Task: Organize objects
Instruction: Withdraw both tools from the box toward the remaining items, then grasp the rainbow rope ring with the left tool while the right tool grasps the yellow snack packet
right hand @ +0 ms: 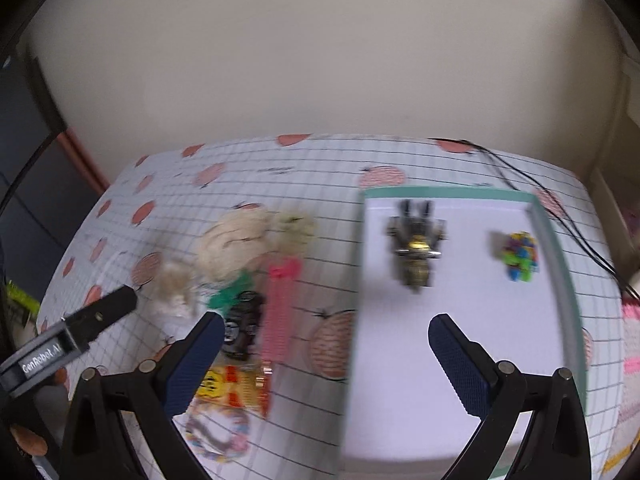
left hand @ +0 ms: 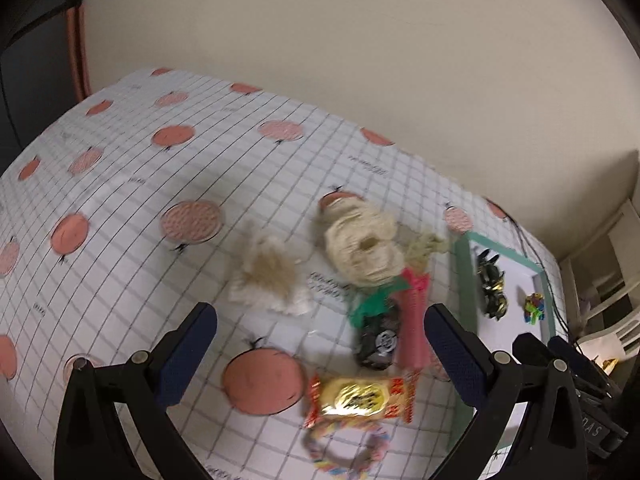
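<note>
Looking along your left gripper, jaws spread wide and empty: drop squarely over the red-and-gold foil snack packet at 6 o'clock on the checked surface, clear of the pastel bead bracelet. From your right gripper, jaws likewise released, the teal-rimmed white tray sits at 3 o'clock, holding two toys.

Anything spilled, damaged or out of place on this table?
Nothing looks spilled or broken. The loose things are just unsorted: a snack packet, a pink comb, a cream scrunchie and a bead bracelet lie crowded together on the tablecloth, outside the tray, which holds only two small toys. Both grippers are open and empty.
</note>
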`<state>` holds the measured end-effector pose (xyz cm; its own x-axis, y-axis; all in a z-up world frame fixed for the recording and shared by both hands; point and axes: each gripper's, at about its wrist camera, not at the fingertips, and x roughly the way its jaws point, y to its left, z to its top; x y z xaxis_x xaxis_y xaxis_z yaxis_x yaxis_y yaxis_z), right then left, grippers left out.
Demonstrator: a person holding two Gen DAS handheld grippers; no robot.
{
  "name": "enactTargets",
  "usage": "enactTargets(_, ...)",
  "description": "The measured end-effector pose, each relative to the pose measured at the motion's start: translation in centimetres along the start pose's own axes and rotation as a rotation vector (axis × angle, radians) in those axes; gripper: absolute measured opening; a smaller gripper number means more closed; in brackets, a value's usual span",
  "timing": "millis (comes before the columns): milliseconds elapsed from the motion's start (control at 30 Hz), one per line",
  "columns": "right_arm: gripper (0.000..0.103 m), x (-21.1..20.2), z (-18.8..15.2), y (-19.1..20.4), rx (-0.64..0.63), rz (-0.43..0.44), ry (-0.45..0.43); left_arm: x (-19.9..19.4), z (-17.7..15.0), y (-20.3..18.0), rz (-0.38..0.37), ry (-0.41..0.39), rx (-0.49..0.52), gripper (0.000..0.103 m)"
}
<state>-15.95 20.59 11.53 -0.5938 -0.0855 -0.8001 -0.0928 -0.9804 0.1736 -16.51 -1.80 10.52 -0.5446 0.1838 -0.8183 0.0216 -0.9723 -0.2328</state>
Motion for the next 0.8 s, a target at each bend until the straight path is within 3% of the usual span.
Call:
enactTargets(133, 0.103, 1.1, -0.1, 1.6, -0.012, 0.012, 0.025, 0.1, -0.8, 1.2, 0.023, 0.044, -0.006, 0.103)
enactTargets(267, 0.103, 2.4, -0.8, 2.4, -0.043, -0.001, 0.075, 1.5, -2.6, 1.8, 0.061, 0.158, 0.036, 0.103)
enactTargets(400, 0.103, 3.0, -1.7, 2.2, -0.049, -0.016, 0.114, 2.8, -4.5, 1.5, 0.054, 0.258, 0.051, 0.103)
enactTargets(667, 0.103, 3.1, -2.1, 1.5, -0.037, -0.026, 0.129, 5.0, -7.5, -1.2, 0.124, 0.355, 0.202, 0.103)
enactTargets(800, 0.103, 3.2, -1.9, 1.9, -0.045, -0.019, 0.128, 6.0, -8.8, -2.3, 0.197, 0.381, 0.3, 0.102)
